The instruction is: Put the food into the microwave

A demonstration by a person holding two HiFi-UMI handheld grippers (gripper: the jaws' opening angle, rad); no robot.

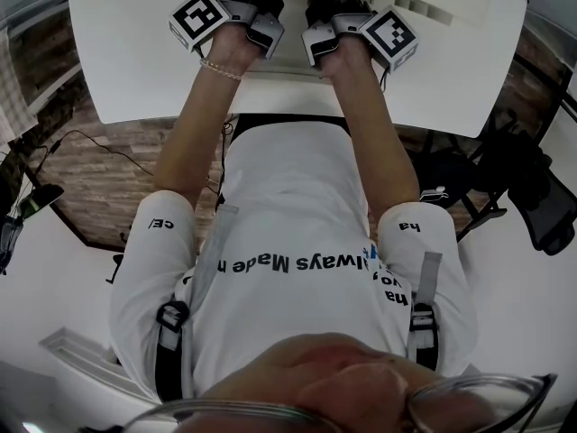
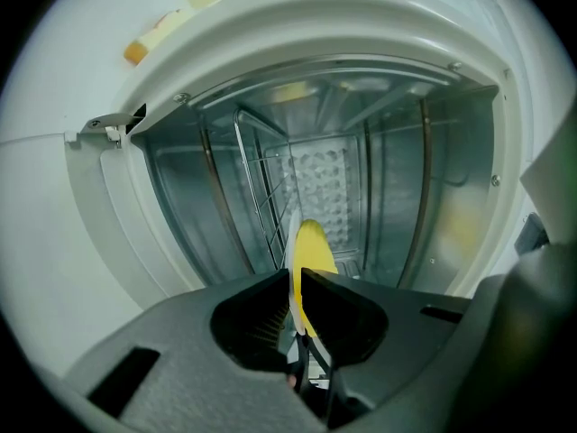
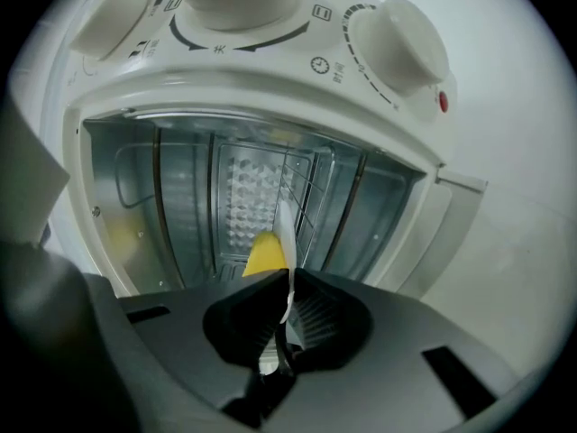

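Left claw, right claw clamp plate; food yellow; shirt reads "Made".

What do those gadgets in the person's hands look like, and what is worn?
The left gripper and right gripper are black and grey tools, each carrying a white cube with black square markers; the jaws are dark with ribbed inner faces. The person wears a white short-sleeved T-shirt with black lettering, a beaded bracelet and grey shoulder straps.
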